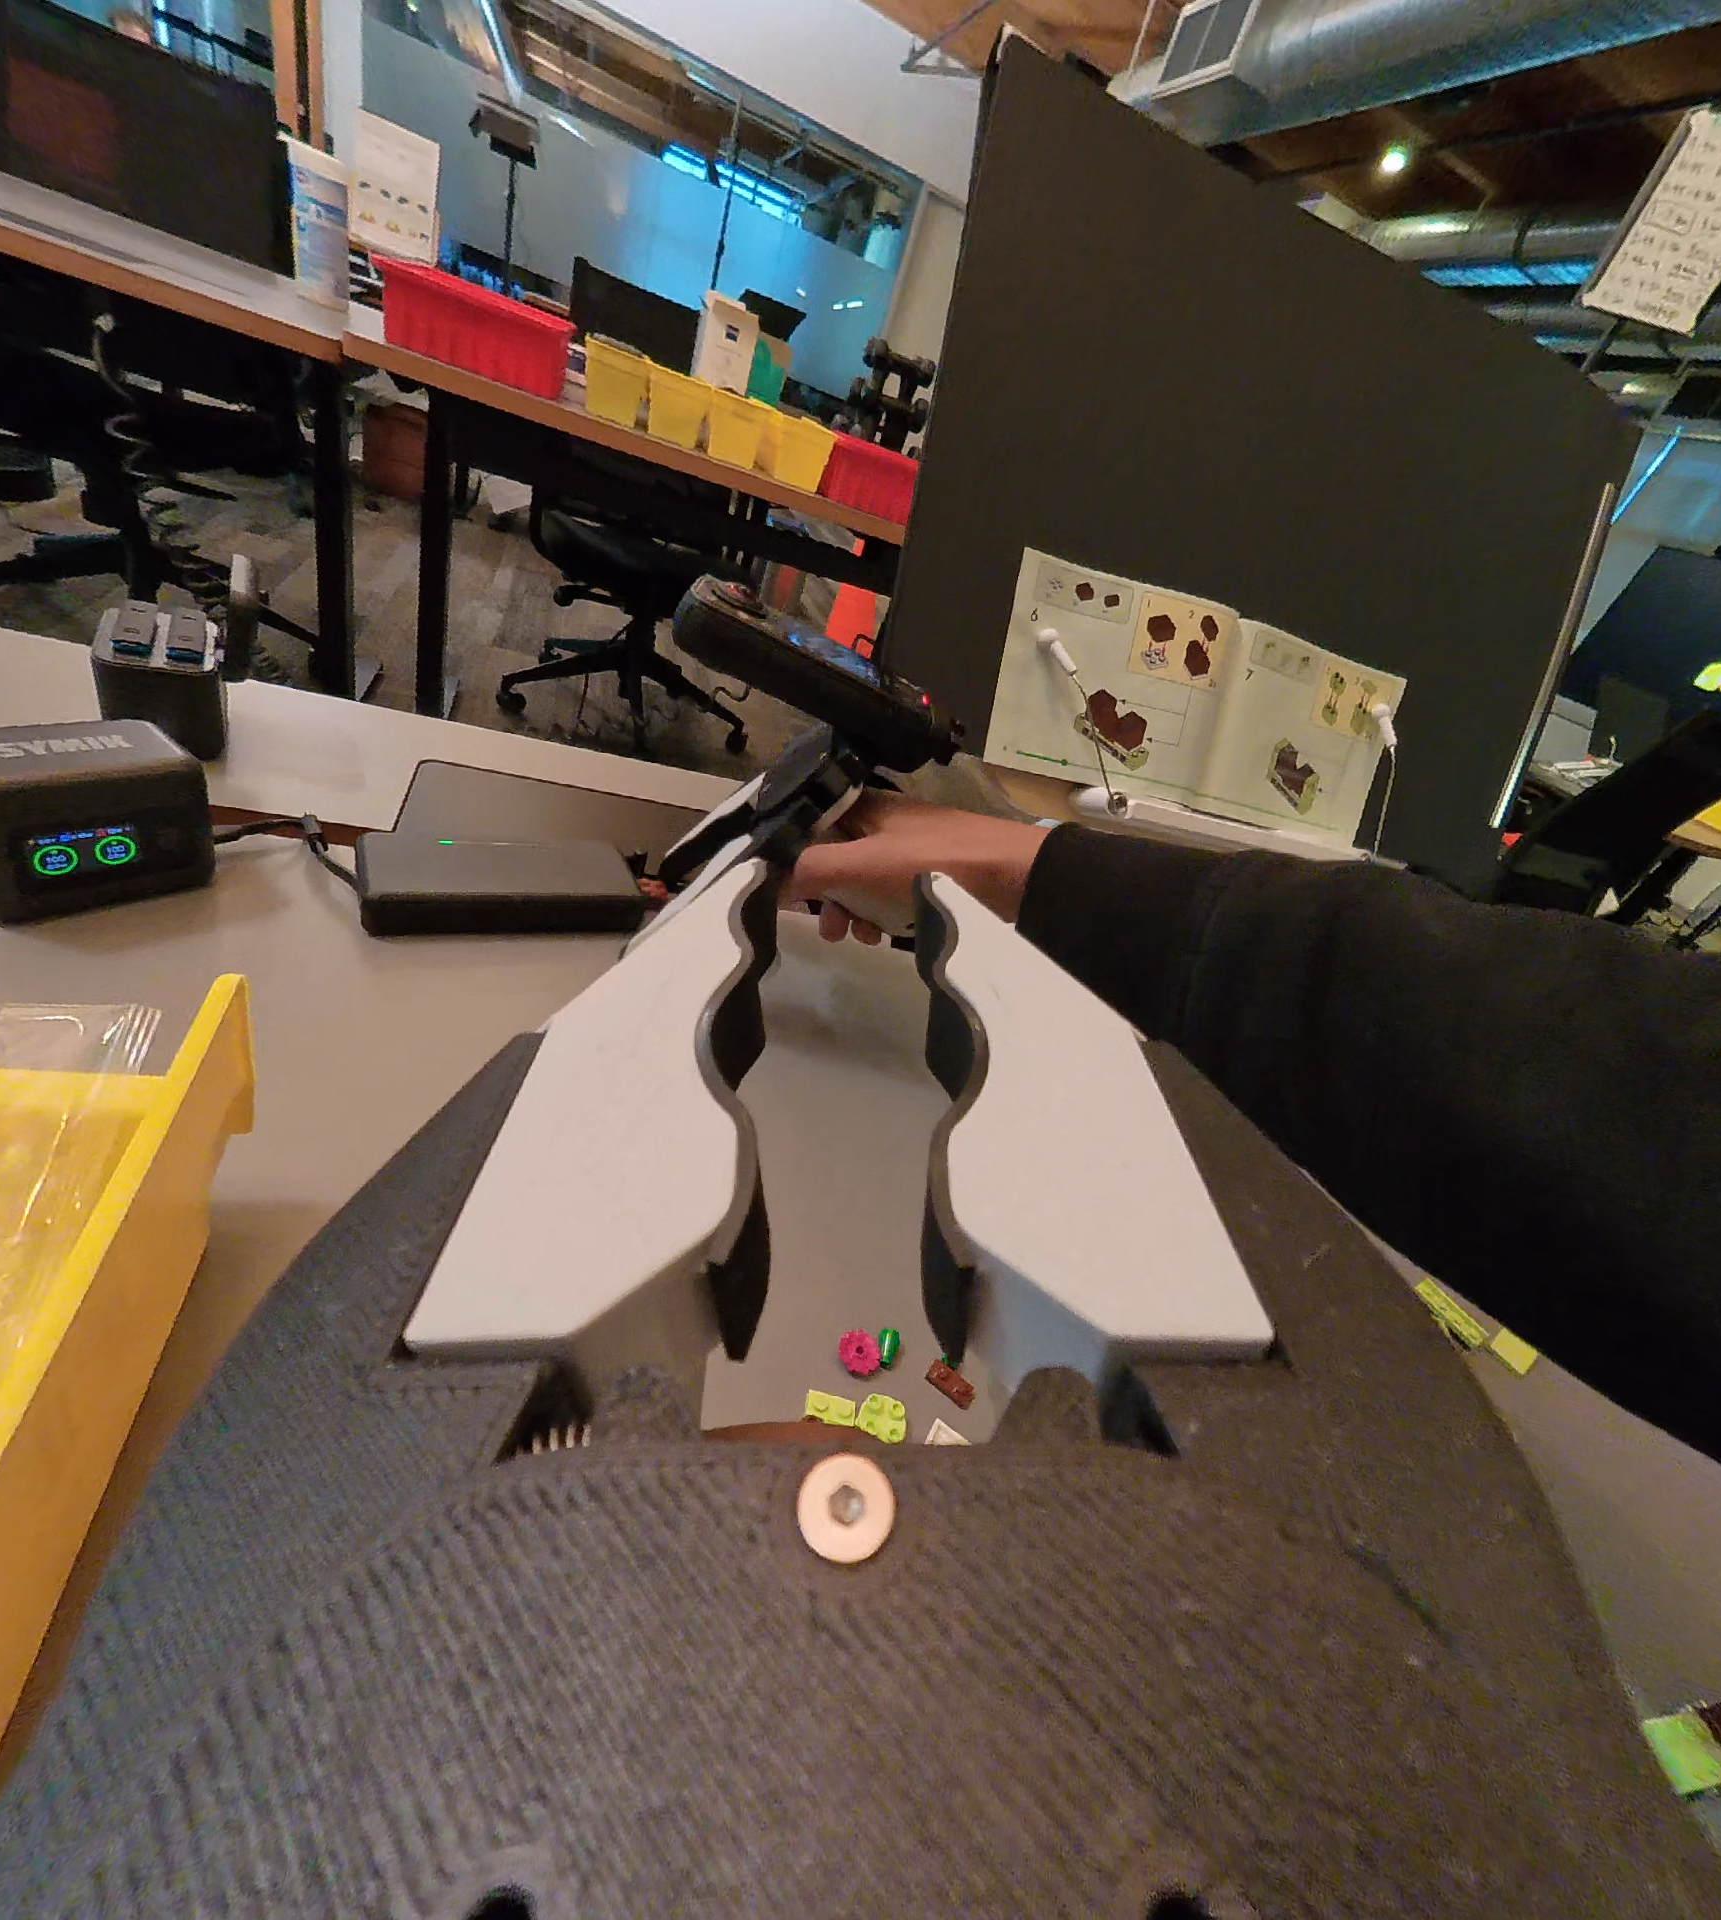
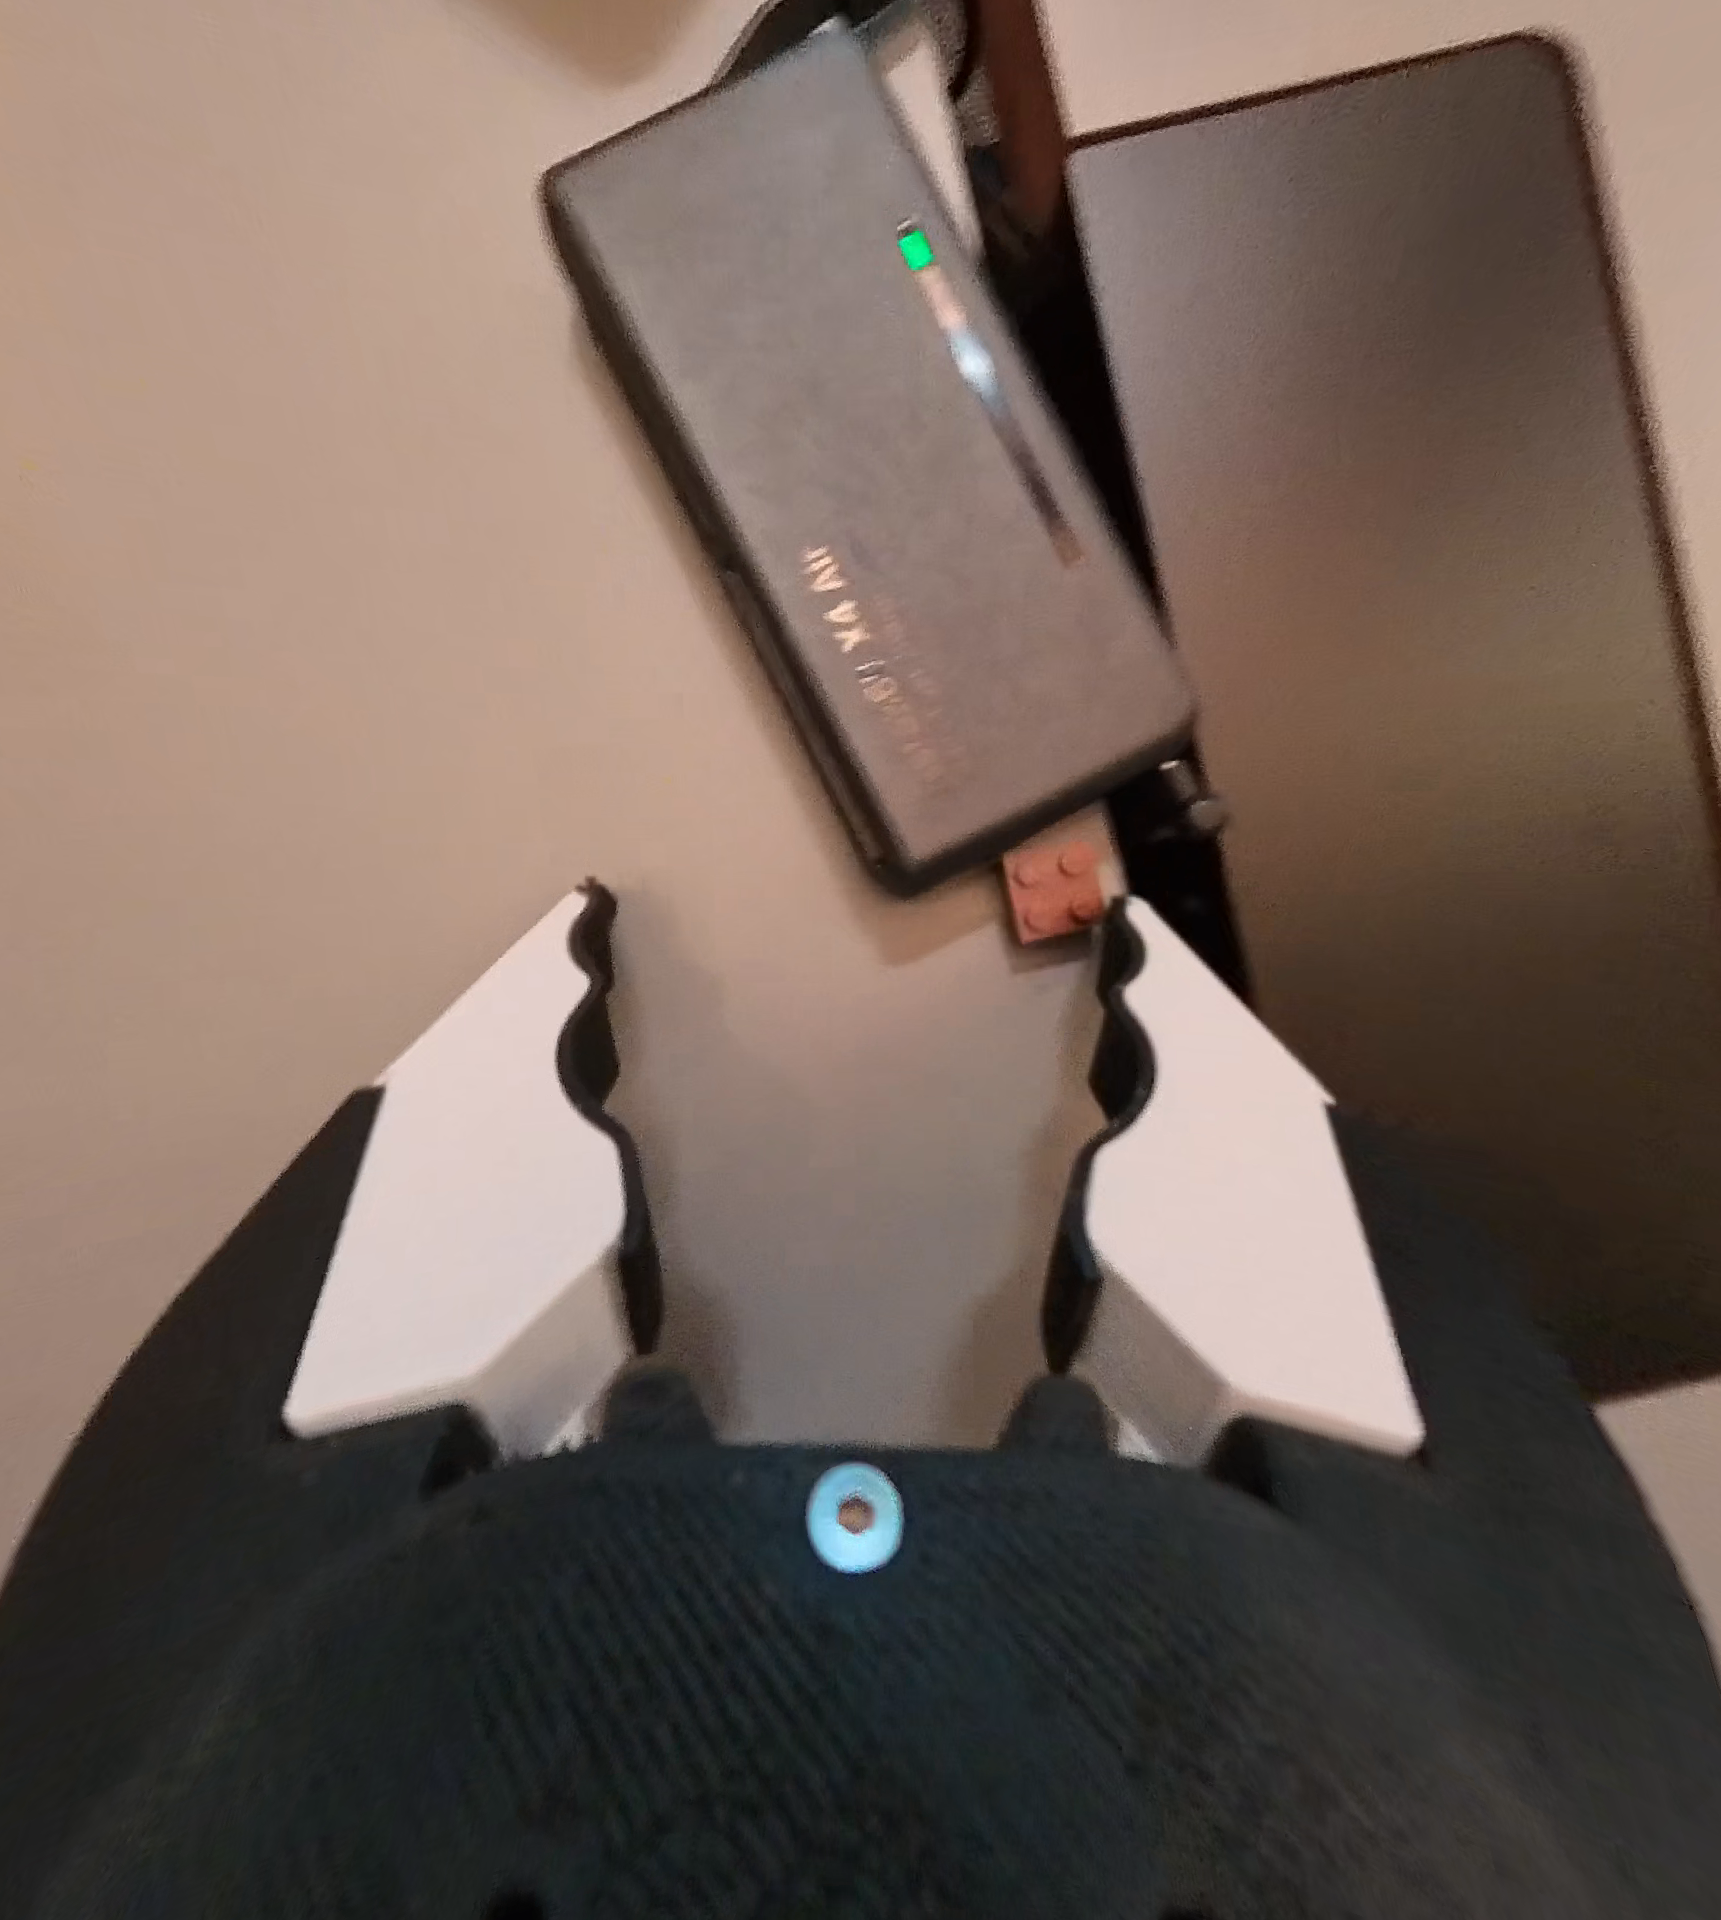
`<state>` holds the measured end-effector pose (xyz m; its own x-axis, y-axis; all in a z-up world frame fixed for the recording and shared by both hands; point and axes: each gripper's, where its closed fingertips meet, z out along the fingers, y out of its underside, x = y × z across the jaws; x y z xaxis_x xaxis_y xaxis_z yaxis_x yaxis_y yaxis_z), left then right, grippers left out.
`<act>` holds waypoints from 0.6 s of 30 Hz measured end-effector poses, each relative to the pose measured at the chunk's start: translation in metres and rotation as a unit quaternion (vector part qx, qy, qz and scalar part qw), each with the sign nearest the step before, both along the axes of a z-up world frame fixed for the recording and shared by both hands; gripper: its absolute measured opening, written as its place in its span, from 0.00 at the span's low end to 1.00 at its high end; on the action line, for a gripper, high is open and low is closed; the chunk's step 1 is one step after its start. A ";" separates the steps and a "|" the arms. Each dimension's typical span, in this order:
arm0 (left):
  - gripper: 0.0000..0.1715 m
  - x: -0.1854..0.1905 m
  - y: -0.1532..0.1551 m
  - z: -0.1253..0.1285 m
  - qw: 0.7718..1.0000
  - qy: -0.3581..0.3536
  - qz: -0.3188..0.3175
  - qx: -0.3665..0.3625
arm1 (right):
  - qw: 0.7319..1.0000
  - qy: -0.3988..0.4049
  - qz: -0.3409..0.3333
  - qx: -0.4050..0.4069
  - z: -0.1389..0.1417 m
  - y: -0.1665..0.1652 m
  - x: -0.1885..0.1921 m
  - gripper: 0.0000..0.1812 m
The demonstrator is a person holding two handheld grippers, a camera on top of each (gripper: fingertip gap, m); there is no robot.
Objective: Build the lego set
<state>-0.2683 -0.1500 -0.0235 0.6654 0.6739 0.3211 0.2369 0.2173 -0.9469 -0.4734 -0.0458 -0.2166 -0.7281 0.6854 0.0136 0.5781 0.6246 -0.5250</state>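
Note:
My left gripper [image 1: 840, 894] is open and empty, held above the grey table [image 1: 399, 997]. Under it lie small loose pieces: a pink gear [image 1: 858, 1351], a green stud [image 1: 888, 1343], a brown plate [image 1: 949, 1382] and lime plates [image 1: 861, 1411]. A lime and brown part-built model [image 1: 1718, 1745] sits at the right edge. My right gripper [image 2: 854, 914] is open and empty, low over the table. A brown 2x2 plate [image 2: 1058, 894] lies just beyond its right fingertip [image 2: 1118, 940], against the end of a black power bank [image 2: 856, 468]. The right gripper [image 1: 705, 847] also shows in the left wrist view, held by a hand.
A yellow bin [image 1: 201, 1122] with a plastic bag stands at the left. A black charger box [image 1: 56, 821] and the power bank [image 1: 503, 883] sit further back. An open instruction booklet [image 1: 1188, 696] leans on a black panel [image 1: 1199, 416]. A dark mat [image 2: 1438, 675] lies beside the power bank. My right fingertips sit around 30 cm from my left ones. My right tips are roughly 7 cm from the black power bank [image 2: 856, 468]. Seen from the left wrist view [image 1: 502, 873] as well. The brown plate [image 1: 949, 1382] is about 20 cm from both grippers' fingertips.

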 end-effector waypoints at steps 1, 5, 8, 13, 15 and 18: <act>0.14 0.000 0.000 0.000 1.000 0.000 0.000 -0.002 | 1.000 -0.013 0.012 0.001 -0.001 -0.002 0.007 0.52; 0.14 -0.001 -0.003 0.000 1.000 -0.001 0.003 0.003 | 0.997 -0.040 0.070 0.022 0.001 -0.011 0.050 0.42; 0.14 0.001 -0.005 0.005 1.000 0.005 0.004 0.012 | 0.992 -0.023 0.106 0.062 0.004 -0.009 0.072 0.34; 0.14 0.001 -0.005 0.004 1.000 0.013 0.018 -0.009 | 0.996 0.051 0.047 0.065 0.013 -0.003 0.052 0.30; 0.14 0.000 -0.006 0.002 0.999 0.015 0.026 -0.020 | 0.996 0.065 0.037 0.041 0.015 -0.008 0.043 0.30; 0.10 -0.005 -0.011 -0.005 0.994 0.022 0.067 -0.079 | 0.998 0.045 0.049 0.004 0.011 -0.016 0.037 0.32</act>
<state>-0.2737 -0.1612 -0.0284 0.5767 0.7978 0.1757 0.1729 0.0910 -0.9807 -0.4363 -0.0614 -0.2052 -0.7869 0.6108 0.0873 0.4645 0.6796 -0.5678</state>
